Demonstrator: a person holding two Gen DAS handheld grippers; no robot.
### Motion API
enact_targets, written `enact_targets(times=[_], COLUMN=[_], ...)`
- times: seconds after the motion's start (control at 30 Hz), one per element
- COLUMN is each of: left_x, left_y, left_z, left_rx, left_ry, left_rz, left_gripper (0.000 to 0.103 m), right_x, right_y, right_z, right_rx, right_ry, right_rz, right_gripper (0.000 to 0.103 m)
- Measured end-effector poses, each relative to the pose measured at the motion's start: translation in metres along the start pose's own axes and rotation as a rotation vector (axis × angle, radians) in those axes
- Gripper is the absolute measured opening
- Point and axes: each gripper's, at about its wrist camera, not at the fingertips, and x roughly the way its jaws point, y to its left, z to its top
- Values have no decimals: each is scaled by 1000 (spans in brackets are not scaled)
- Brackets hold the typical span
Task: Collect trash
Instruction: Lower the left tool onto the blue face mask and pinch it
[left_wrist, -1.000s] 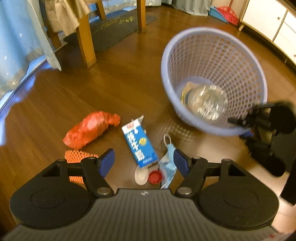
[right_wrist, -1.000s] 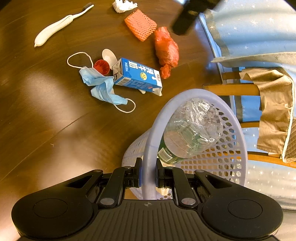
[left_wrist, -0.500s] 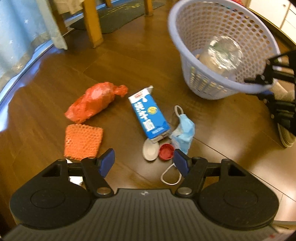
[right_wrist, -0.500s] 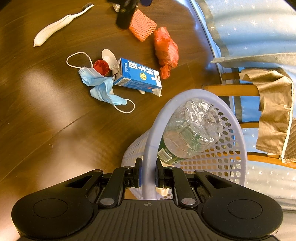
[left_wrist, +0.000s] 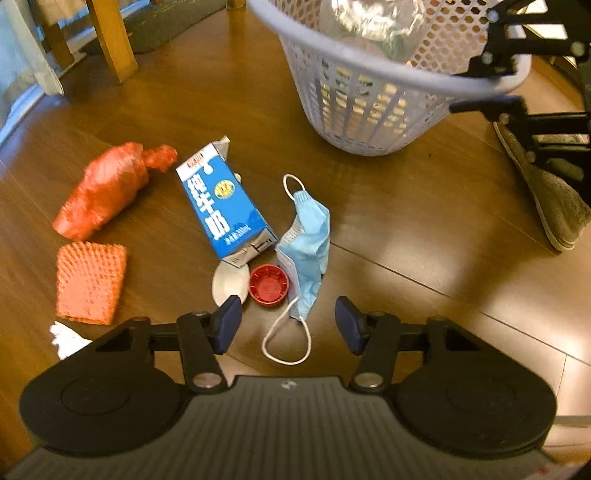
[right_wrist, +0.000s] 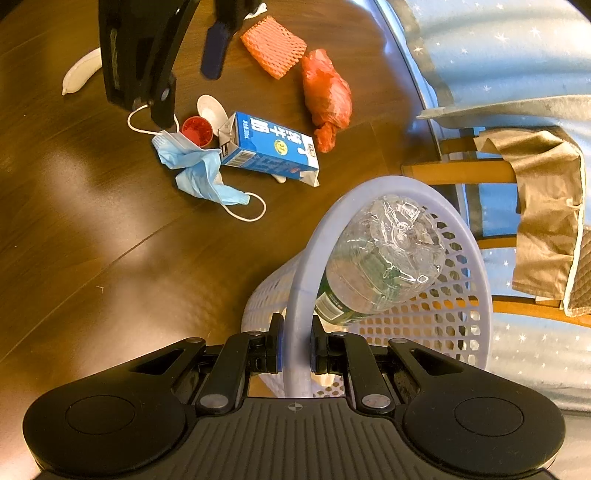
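Observation:
On the wooden floor lies a crumpled blue face mask (left_wrist: 308, 236) beside a red bottle cap (left_wrist: 268, 284), a white spoon (left_wrist: 229, 282) and a blue milk carton (left_wrist: 218, 206). My left gripper (left_wrist: 288, 317) hangs low over them, its jaws closing, with the mask's white ear loop between the fingers but not pressed. In the right wrist view the left gripper (right_wrist: 188, 85) hovers above the mask (right_wrist: 195, 166). My right gripper (right_wrist: 295, 347) is shut on the rim of the lilac basket (right_wrist: 461, 314), which holds a crushed clear bottle (right_wrist: 384, 266).
A red plastic bag (left_wrist: 103, 188), an orange foam net (left_wrist: 90, 280) and a white tissue (left_wrist: 64, 338) lie left of the carton. A white toothbrush (right_wrist: 81, 74) lies farther off. A grey slipper (left_wrist: 546, 199) is at right; wooden chair legs (left_wrist: 110, 40) and a curtain (right_wrist: 498, 48) stand beyond.
My left gripper has sunk toward the trash pile and its jaws have narrowed; the mask loop now lies between the fingers. The right gripper and basket have stayed put.

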Motion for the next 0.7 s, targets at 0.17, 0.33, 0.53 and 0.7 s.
enact_targets(times=[0.17, 0.33, 0.53, 0.7], left_x=[16, 27, 38, 45], left_y=[-5, -9, -10, -11], left_z=[-3, -4, -3, -4], left_rx=[-5, 2, 3, 10], left_ry=[0, 3, 4, 10], left_rz=[-9, -6, -10, -10], left_gripper=[42, 38, 33, 27], right_x=[0, 1, 5, 9], right_y=[1, 1, 2, 1], right_z=[-1, 0, -1, -1], right_rx=[-5, -8, -17, -32], right_ry=[0, 1, 14, 27], right_rz=[-5, -11, -26, -43], right_gripper=[10, 9, 10, 10])
